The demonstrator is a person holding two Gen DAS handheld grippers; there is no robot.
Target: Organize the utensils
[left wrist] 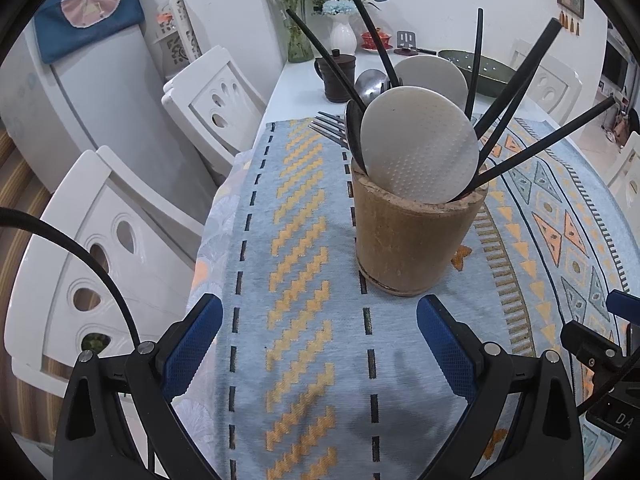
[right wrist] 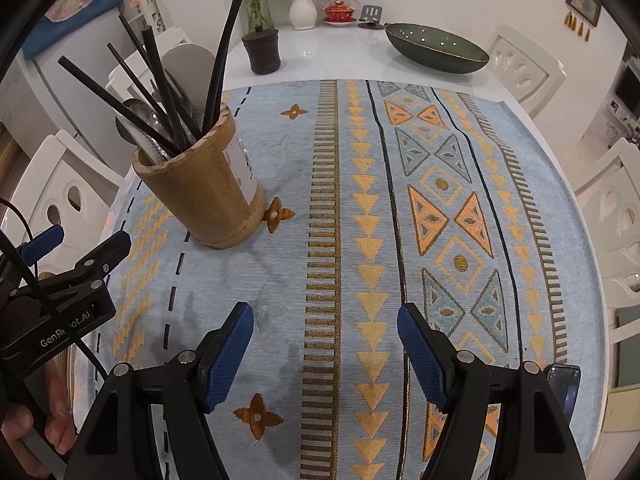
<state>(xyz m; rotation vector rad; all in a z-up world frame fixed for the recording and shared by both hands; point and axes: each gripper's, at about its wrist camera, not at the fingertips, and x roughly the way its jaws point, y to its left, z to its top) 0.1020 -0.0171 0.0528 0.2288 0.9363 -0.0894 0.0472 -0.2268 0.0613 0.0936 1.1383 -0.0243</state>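
Near the left edge of the patterned cloth [right wrist: 280,280] I see the wooden holder [left wrist: 412,236] standing upright, mouth up, with a white label on its side in the right wrist view. All utensils sit inside it, handles or heads fanning out above the rim: black chopsticks [left wrist: 548,140] lean out to the right and away from me in the left wrist view, two white round spatula heads [left wrist: 420,148] face the left camera, metal spoons [left wrist: 370,86] and fork tines [left wrist: 330,128] poke out behind them. Long axes run roughly vertical, splayed outward.

My left gripper [left wrist: 320,344] has its blue pads spread wide, nothing between them, hovering over the cloth just short of the holder. My right gripper [right wrist: 326,348] is moderately open, empty too, over the cloth's middle, well apart from the holder.

Beyond the cloth, on the white table [right wrist: 328,56]: dark mug [right wrist: 262,50], green bowl [right wrist: 436,48], white vase [right wrist: 303,10]. White chairs [left wrist: 120,272] ring the table.
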